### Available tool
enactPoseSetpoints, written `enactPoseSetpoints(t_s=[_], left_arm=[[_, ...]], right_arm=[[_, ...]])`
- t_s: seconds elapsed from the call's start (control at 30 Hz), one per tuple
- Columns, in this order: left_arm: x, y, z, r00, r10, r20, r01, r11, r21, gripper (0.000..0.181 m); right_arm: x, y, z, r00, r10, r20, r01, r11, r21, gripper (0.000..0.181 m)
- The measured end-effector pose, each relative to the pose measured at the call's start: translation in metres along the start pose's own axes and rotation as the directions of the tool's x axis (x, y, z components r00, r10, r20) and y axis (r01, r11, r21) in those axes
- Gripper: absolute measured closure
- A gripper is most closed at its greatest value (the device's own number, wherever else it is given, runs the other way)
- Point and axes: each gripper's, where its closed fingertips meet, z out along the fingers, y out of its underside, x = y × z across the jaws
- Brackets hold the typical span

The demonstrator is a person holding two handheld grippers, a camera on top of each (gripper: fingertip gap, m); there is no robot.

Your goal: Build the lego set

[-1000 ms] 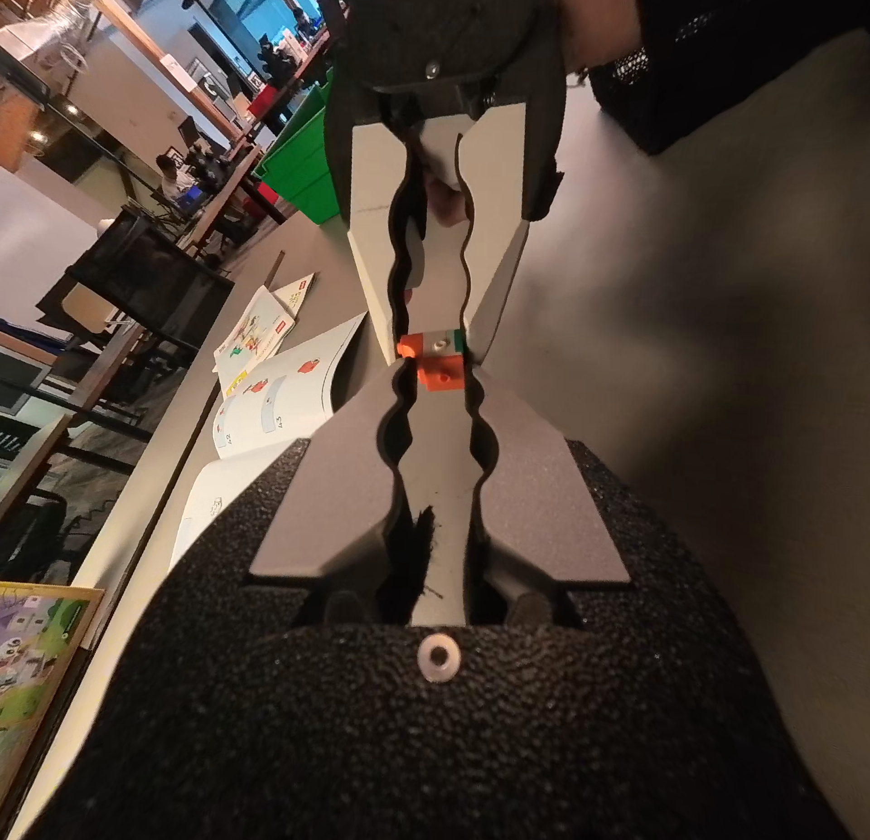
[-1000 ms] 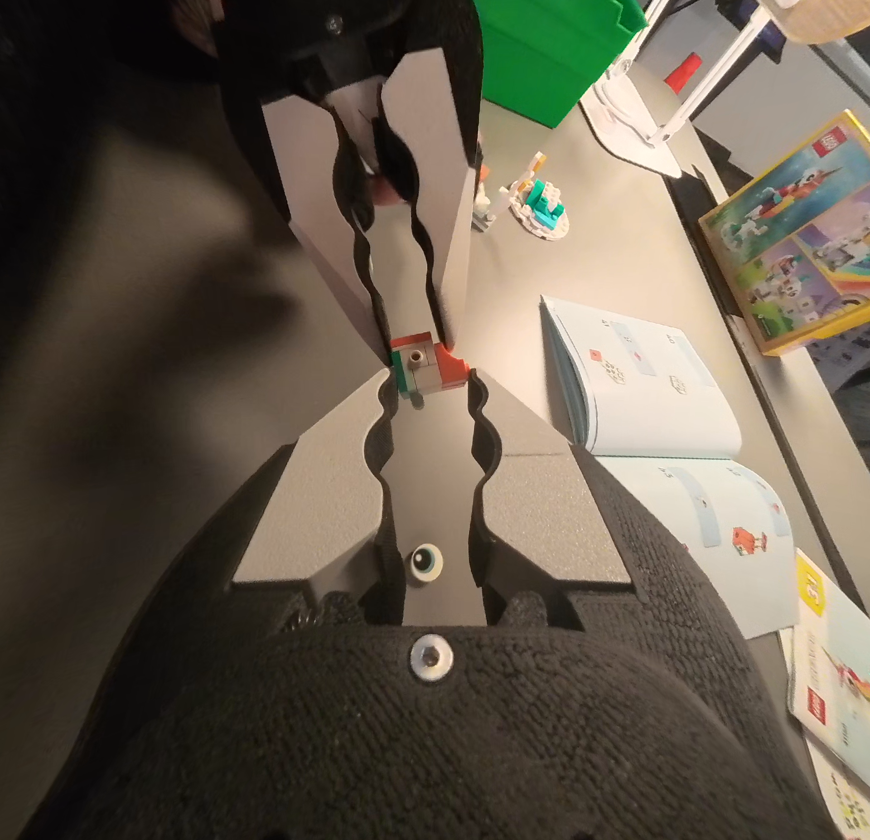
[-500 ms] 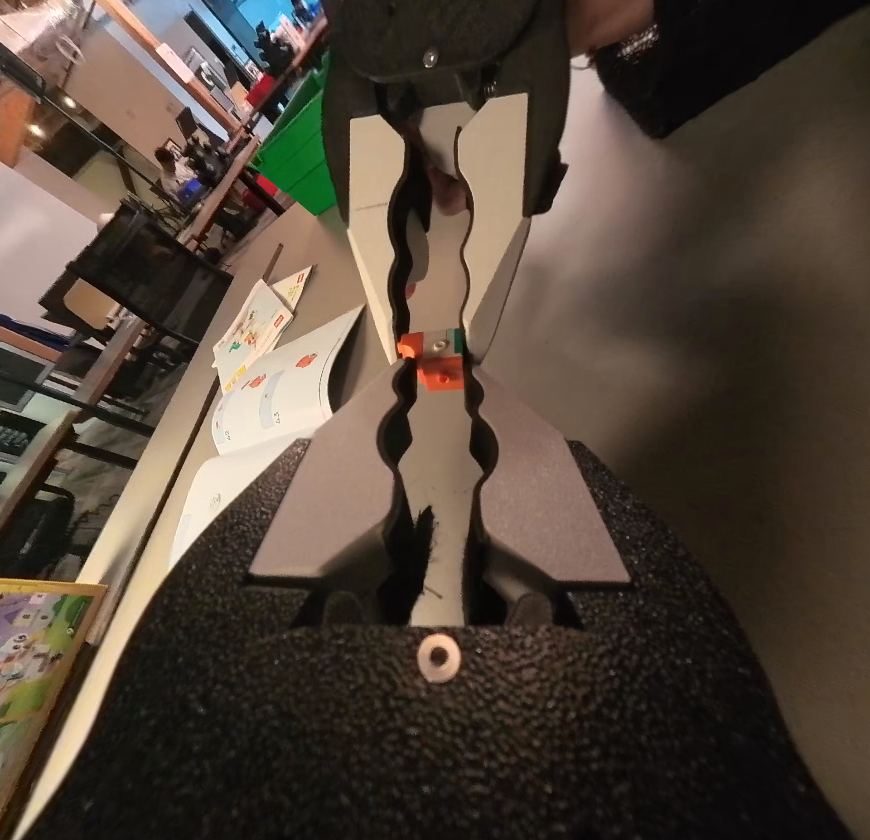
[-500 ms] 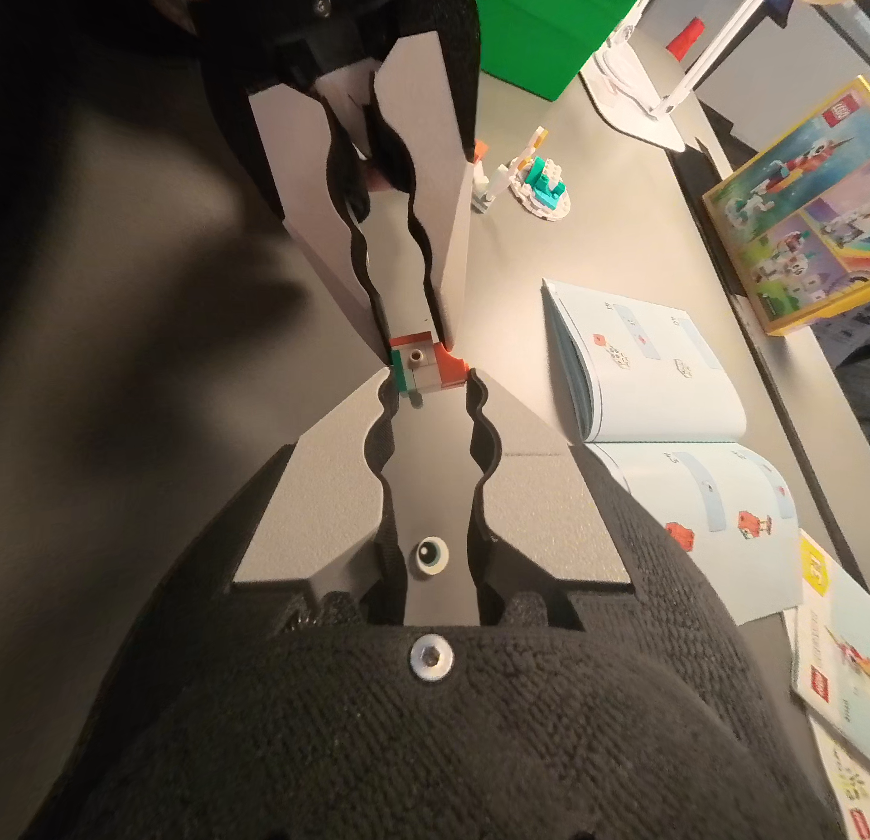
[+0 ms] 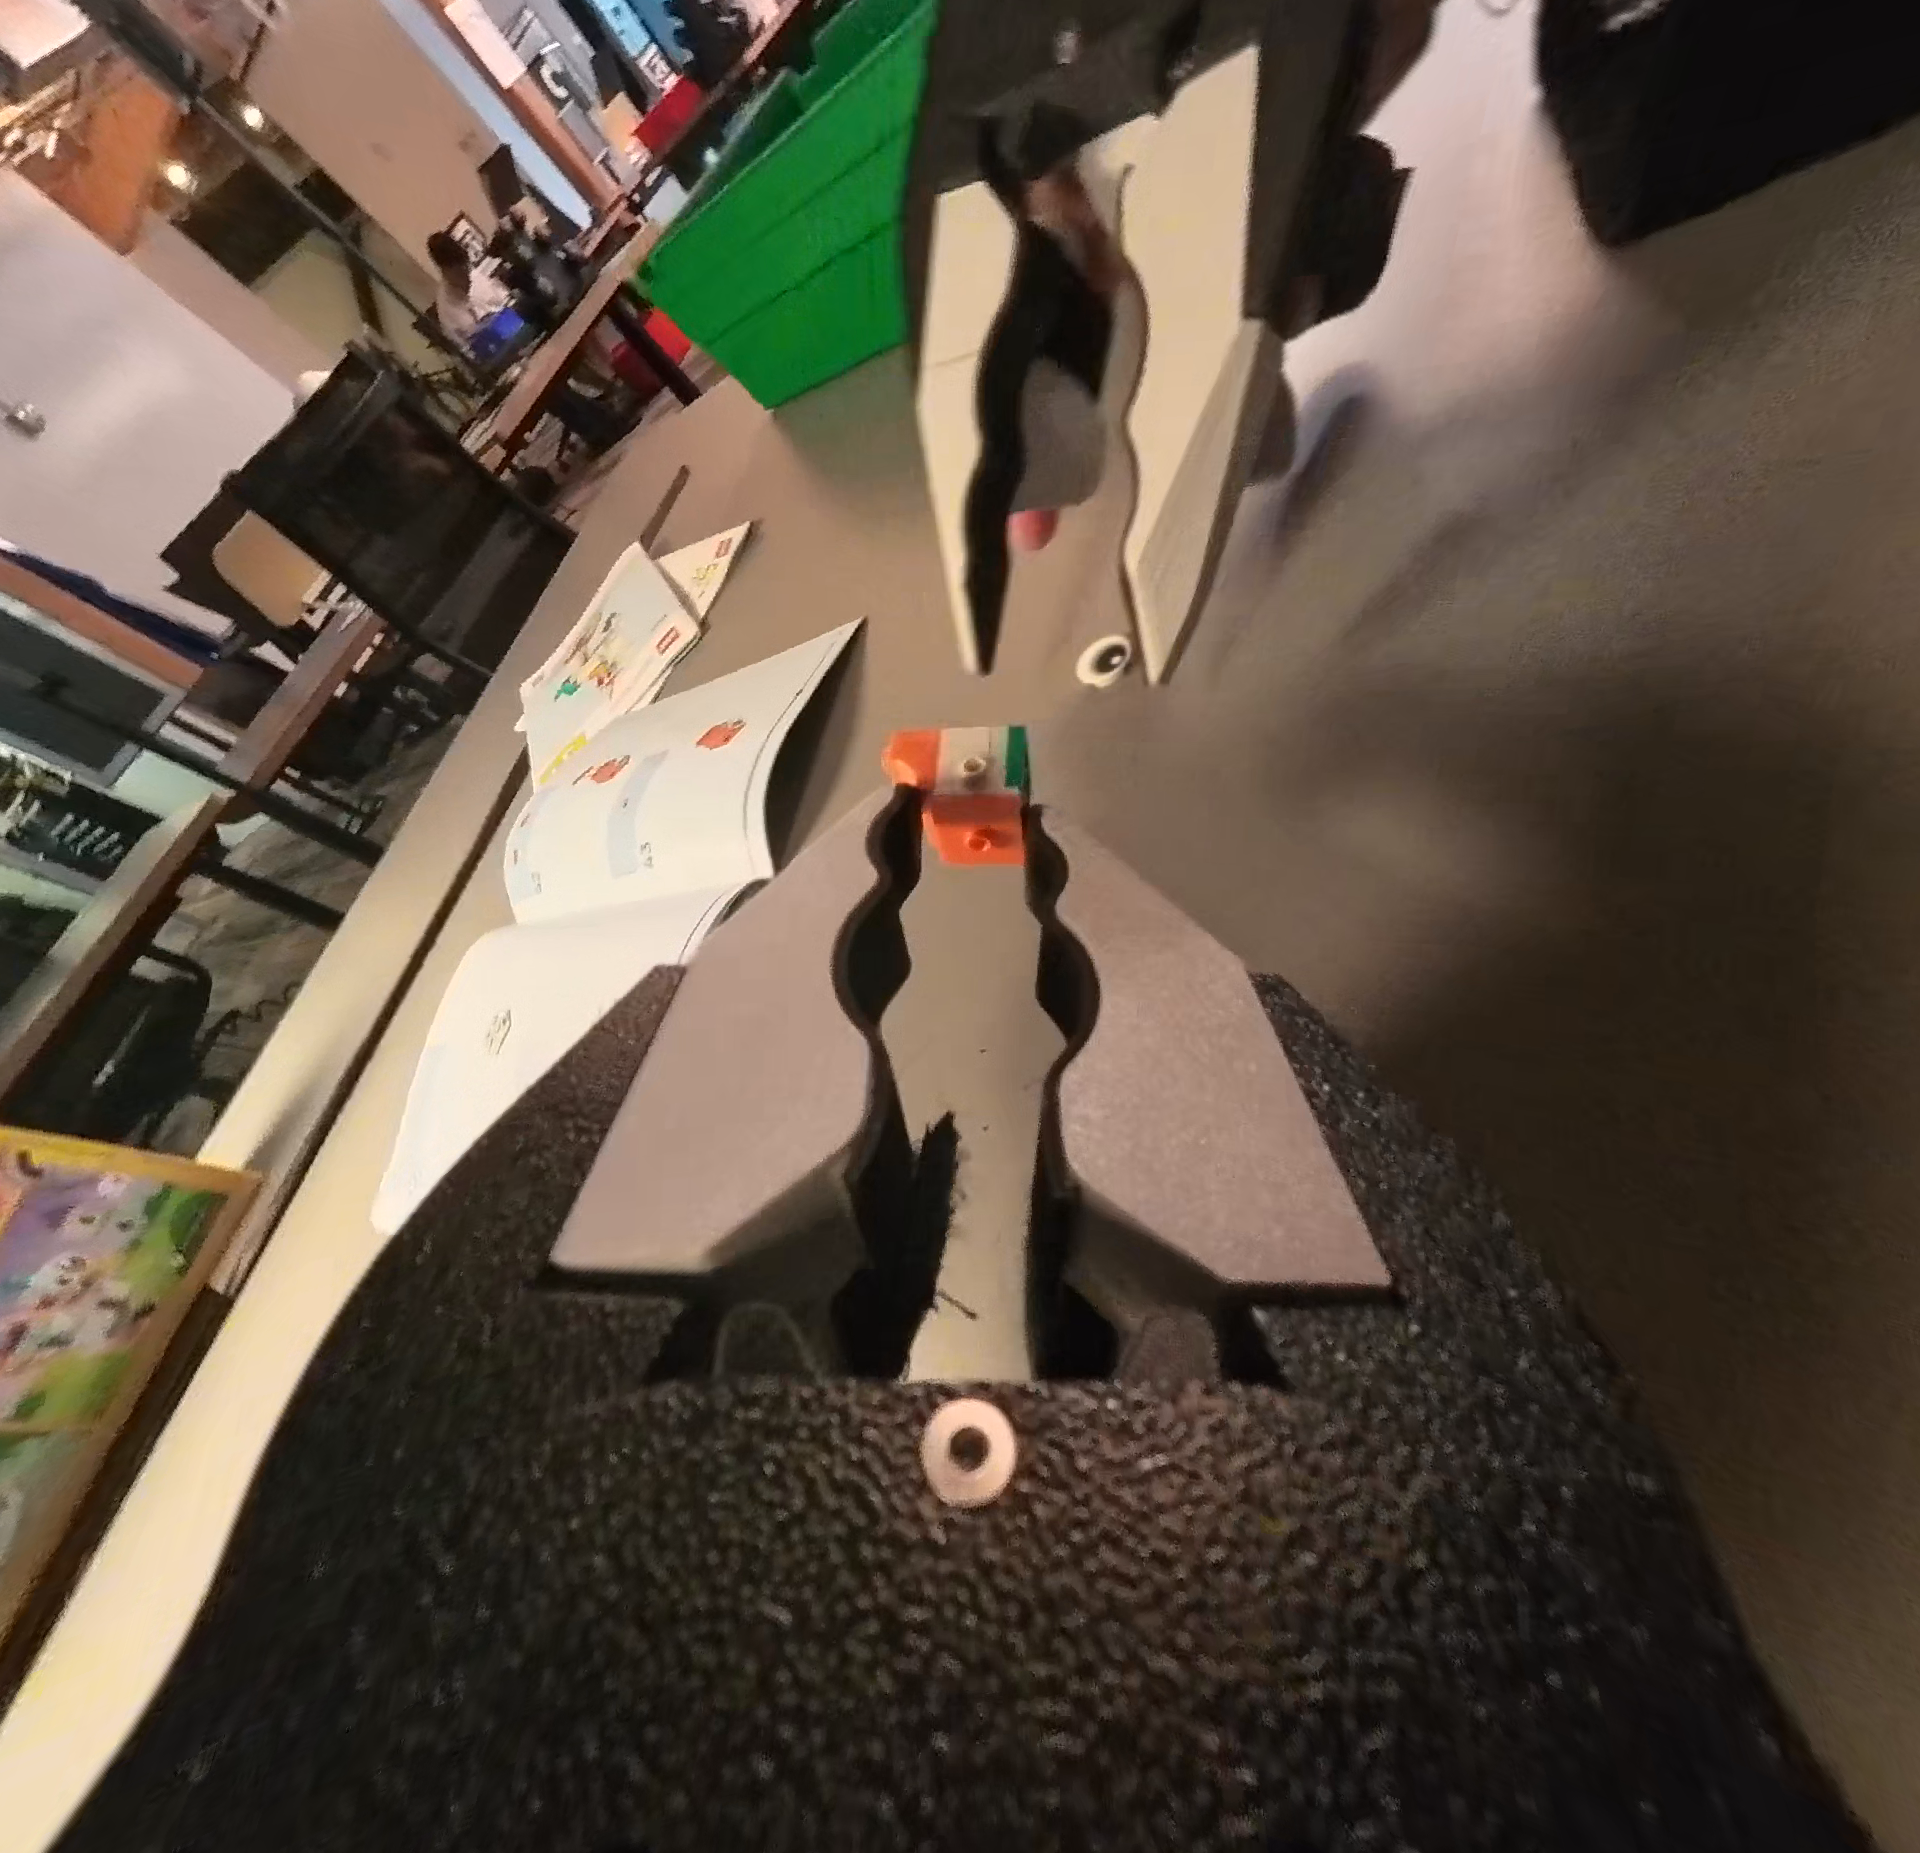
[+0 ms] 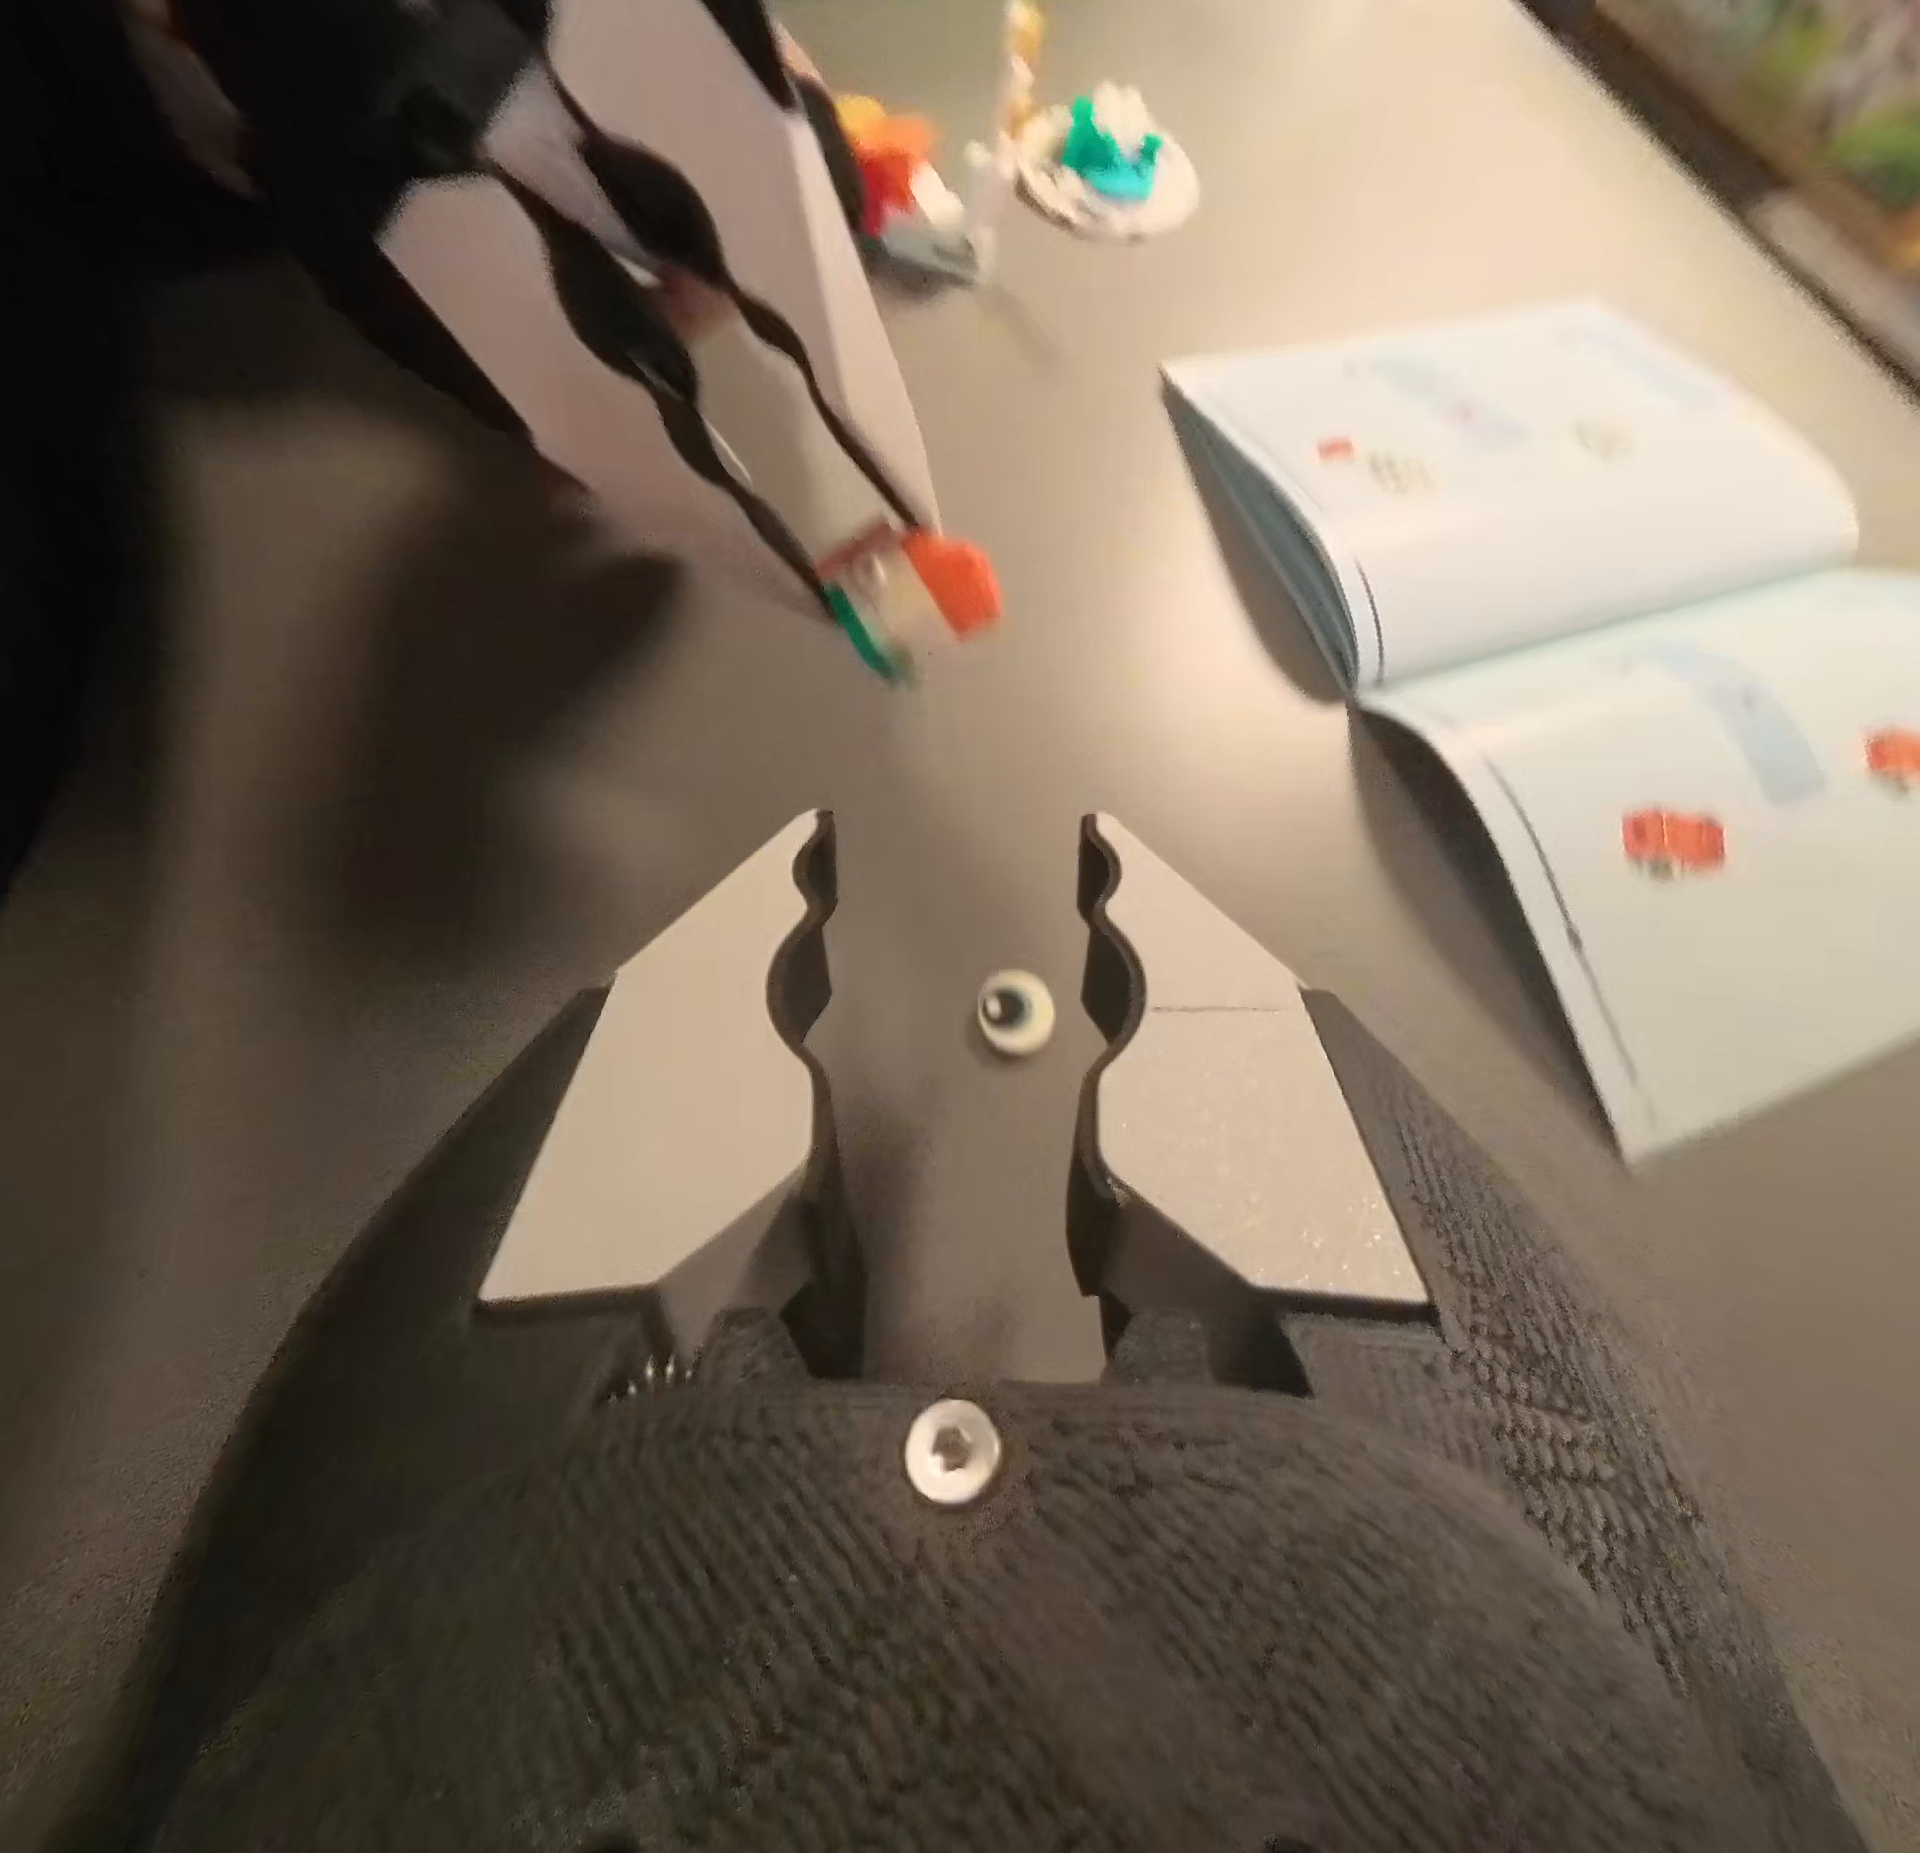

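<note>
My left gripper (image 5: 966,816) is shut on a small lego assembly (image 5: 961,790) of orange, grey and green bricks, held above the grey table (image 5: 1455,764). In the right wrist view, the left gripper (image 6: 883,577) shows at the upper left with the assembly (image 6: 914,588) at its tips. My right gripper (image 6: 956,832) is open and empty, apart from the assembly. A round eye piece (image 6: 1015,1014) lies on the table between its fingers. In the left wrist view the right gripper (image 5: 1065,660) hangs open beyond the assembly, with the eye piece (image 5: 1103,658) by its tips.
An open instruction booklet (image 6: 1558,556) lies to the right; it also shows in the left wrist view (image 5: 665,816). Small lego builds (image 6: 1101,162) stand farther back. Green bins (image 5: 821,234) are at the far end. A lego box (image 5: 83,1284) sits at the table edge. Tip to tip, the grippers are about 5 cm apart.
Both grippers were shut on the assembly. My right gripper has opened, let go and pulled back. The left gripper keeps the assembly.
</note>
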Motion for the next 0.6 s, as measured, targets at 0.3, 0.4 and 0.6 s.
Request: enactPoseSetpoints(t_s=[0.3,0.4,0.6], left_arm=[[-0.018,-0.005,-0.008,0.977,-0.209,0.046,0.204,0.975,0.091,0.164],[-0.021,-0.002,-0.009,0.971,-0.236,0.047,0.231,0.969,0.092,0.164],[-0.022,0.0,-0.01,0.973,-0.225,0.047,0.221,0.971,0.088,0.164]], right_arm=[[0.001,0.035,-0.013,0.985,0.175,-0.006,-0.175,0.983,-0.059,0.145],[0.003,0.035,-0.013,0.983,0.182,-0.003,-0.182,0.981,-0.06,0.149],[0.005,0.035,-0.007,0.991,0.131,-0.02,-0.133,0.988,-0.084,0.156]])
